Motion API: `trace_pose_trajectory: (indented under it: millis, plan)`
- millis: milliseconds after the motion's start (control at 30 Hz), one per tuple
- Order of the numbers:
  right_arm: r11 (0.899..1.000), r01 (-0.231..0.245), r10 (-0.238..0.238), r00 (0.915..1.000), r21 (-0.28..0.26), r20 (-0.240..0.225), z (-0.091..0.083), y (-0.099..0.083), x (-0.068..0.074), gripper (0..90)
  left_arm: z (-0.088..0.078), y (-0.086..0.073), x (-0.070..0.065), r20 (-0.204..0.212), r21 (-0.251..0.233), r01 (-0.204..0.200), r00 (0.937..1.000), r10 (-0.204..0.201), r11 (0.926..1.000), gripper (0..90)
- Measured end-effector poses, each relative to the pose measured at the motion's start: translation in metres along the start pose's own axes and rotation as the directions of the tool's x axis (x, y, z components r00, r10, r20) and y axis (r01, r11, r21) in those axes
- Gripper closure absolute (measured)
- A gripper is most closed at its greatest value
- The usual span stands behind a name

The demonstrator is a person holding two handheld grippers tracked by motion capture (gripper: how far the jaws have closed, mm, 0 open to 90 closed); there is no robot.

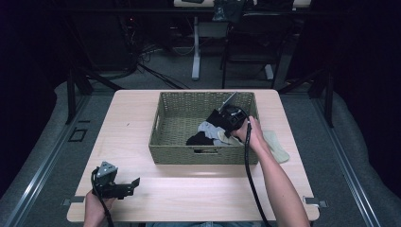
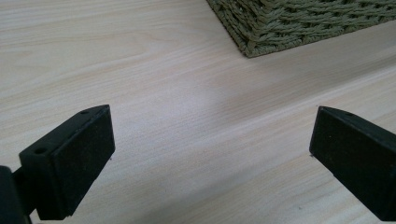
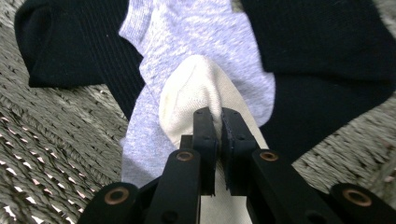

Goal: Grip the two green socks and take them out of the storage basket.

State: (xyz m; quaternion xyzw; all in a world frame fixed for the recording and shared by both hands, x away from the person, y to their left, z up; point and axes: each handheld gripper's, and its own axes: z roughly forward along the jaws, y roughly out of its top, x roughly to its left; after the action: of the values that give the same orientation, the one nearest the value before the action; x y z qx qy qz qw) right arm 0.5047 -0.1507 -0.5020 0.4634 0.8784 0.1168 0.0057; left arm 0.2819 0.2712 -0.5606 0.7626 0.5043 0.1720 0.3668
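Observation:
A woven olive basket (image 1: pixel 203 154) stands at the middle back of the table. Inside it lie a black sock (image 1: pixel 198 139), a grey sock (image 1: pixel 207 127) and a cream sock (image 1: pixel 223 138). My right gripper (image 1: pixel 225 132) reaches down into the basket's right half. In the right gripper view the right gripper (image 3: pixel 218 114) is shut on the cream sock (image 3: pixel 189 88), which rests on the grey sock (image 3: pixel 187 32) with black socks (image 3: pixel 70 42) on both sides. Low over the table's front left, my left gripper (image 1: pixel 135 184) is open. Between the left gripper's (image 2: pixel 210 154) jaws there is just bare tabletop.
Another cream sock (image 1: pixel 279 147) lies on the table against the basket's right side, near the table's right edge. A corner of the basket (image 2: pixel 289 23) shows ahead of the left gripper. The light wooden table (image 1: pixel 189 189) has bare wood in front of the basket.

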Motion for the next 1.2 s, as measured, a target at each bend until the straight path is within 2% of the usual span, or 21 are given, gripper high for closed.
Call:
trace_pose_trajectory:
  millis: [33,67,167,233,267,333,400,433,500,667,900,933,967,1000,1200]
  plan:
    - [1.0,0.002,-0.002,1.0,-0.006,0.002,-0.003,0.0,0.0,86.2,0.0,0.0,0.0,0.0,0.0,0.0,1.0,0.0,1.0,0.2]
    - [0.999,-0.007,0.008,1.0,-0.039,0.004,-0.01,-0.002,0.0,86.3,0.0,0.0,0.0,0.0,0.0,0.0,1.0,0.0,1.0,0.2]
    - [0.998,0.007,-0.006,0.9999,-0.063,0.015,-0.026,-0.003,0.0,86.3,0.0,0.0,0.0,-0.001,-0.01,0.001,1.0,-0.001,0.9999,0.2]
    - [0.997,0.003,-0.002,0.9999,-0.075,0.017,-0.03,-0.003,0.0,86.3,0.001,0.0,0.0,-0.001,-0.01,0.001,1.0,-0.001,1.0,0.2]
    - [0.996,0.008,-0.006,0.9997,-0.094,0.025,-0.043,-0.003,0.0,86.3,0.0,0.0,-0.001,0.0,-0.009,0.0,1.0,0.0,1.0,0.2]
    - [0.992,0.004,0.0,0.9995,-0.129,0.031,-0.055,-0.003,0.001,86.3,0.0,0.0,-0.001,-0.002,-0.009,0.0,1.0,0.0,1.0,0.2]
    - [0.99,0.007,-0.002,0.9993,-0.139,0.038,-0.061,-0.003,0.002,86.3,0.0,0.0,-0.001,-0.001,-0.008,-0.001,1.0,0.001,1.0,0.2]
    - [0.987,0.008,-0.002,0.9992,-0.16,0.041,-0.073,-0.002,0.003,86.3,0.0,0.0,-0.001,-0.002,-0.009,-0.002,1.0,0.002,1.0,0.2]
    - [0.985,0.016,-0.009,0.999,-0.174,0.044,-0.081,-0.002,0.003,86.3,0.0,0.0,-0.002,0.0,-0.008,-0.001,1.0,0.001,1.0,0.2]
    - [0.979,0.019,-0.009,0.9986,-0.204,0.052,-0.096,0.0,0.005,86.3,0.0,0.0,-0.001,0.003,-0.008,0.001,1.0,-0.001,1.0,0.2]
    - [0.963,0.022,-0.008,0.9986,-0.268,0.053,-0.124,0.005,0.009,86.3,0.001,0.0,-0.001,0.006,-0.005,-0.005,1.0,0.005,1.0,0.2]
    - [0.963,0.022,-0.008,0.9986,-0.268,0.053,-0.124,0.005,0.009,86.3,0.001,0.0,-0.002,0.006,-0.005,-0.005,1.0,0.005,1.0,0.2]
    - [0.958,0.025,-0.01,0.9985,-0.287,0.053,-0.128,0.006,0.01,86.3,0.002,0.0,-0.002,0.006,-0.005,-0.005,1.0,0.005,1.0,0.2]
    - [0.956,0.023,-0.008,0.9986,-0.291,0.053,-0.131,0.007,0.011,86.3,0.002,0.0,-0.002,0.005,-0.004,-0.005,1.0,0.005,1.0,0.2]
    - [0.953,0.032,-0.016,0.9984,-0.303,0.054,-0.138,0.01,0.014,86.3,0.001,0.0,-0.002,0.009,-0.004,-0.012,0.9999,0.012,0.9999,0.1]
